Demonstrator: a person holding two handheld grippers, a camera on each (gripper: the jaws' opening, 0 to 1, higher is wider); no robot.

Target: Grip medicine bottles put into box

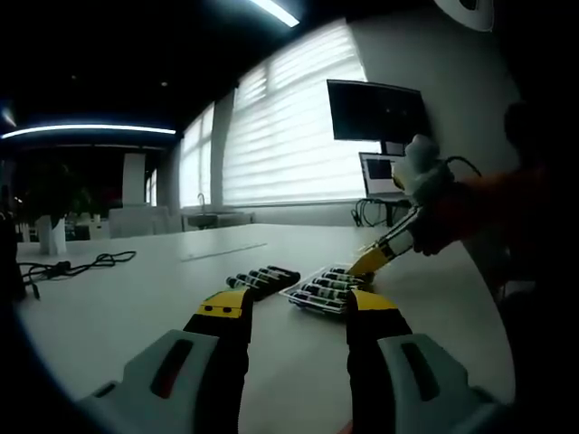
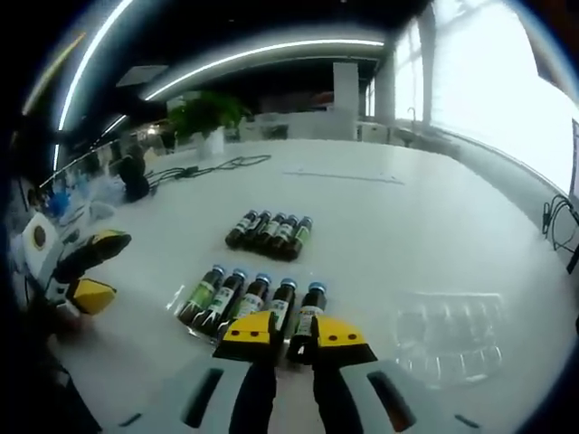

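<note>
Left gripper view: the left gripper [image 1: 297,312] hovers low over the white table [image 1: 136,307], jaws apart and empty, waiting near the loose bottles [image 1: 262,278]. Right gripper view: the right gripper [image 2: 294,336] straddles the rightmost tray bottle [image 2: 308,327], jaws around it, contact unclear; a clear tray [image 2: 448,334] lies right.

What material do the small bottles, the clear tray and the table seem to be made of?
The bottles look like dark glass or dark plastic, glossy; the pictures cannot settle which. Those in the near row have blue caps, probably plastic. The clear tray seems thin moulded plastic: the table shows through it and its ridges catch light. The table looks like a smooth white laminate with a faint sheen.
</note>
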